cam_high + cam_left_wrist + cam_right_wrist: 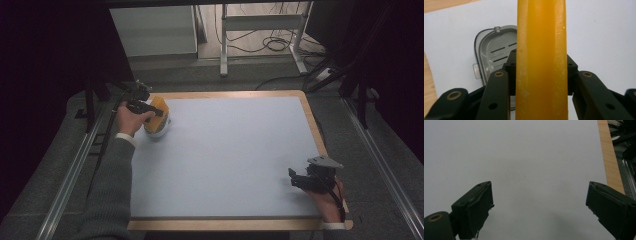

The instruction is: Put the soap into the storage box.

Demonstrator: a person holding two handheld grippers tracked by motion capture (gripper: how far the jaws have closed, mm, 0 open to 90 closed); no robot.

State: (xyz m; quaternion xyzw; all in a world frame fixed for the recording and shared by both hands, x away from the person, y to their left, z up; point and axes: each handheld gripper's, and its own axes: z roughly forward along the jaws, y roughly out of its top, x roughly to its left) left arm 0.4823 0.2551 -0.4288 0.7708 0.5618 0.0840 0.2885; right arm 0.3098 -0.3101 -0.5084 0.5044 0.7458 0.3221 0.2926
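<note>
Now your left gripper point(152, 111) is squeezing a bar of orange soap point(541, 60). The jaws press on both flat sides, so the soap stands on its thin edge and can't slip out. That looks like a good way to hold it, because the soap can go down straight into the dish point(491, 53).

You hold the soap up over the far left corner of the table point(225, 150), right above the dish. In the left gripper view the dish is just behind the soap and a bit to one side. It is grey and see-through, with a curved rim and a small clip at the top. Inside it is a tray with thin slots, likely there so water can drip away. The part of the dish you can see has nothing in it. The soap hides the rest, so you can't tell what is there.

Your right gripper point(302, 179) rests low at the near right corner of the table, well apart from the soap and dish. Its jaws stand wide, with nothing between them but the plain white top. It seems parked there to stay out of the way.

I think the next job is to line the soap up over the tray and bring it down gently. Go slow, so the dish does not slide.
</note>
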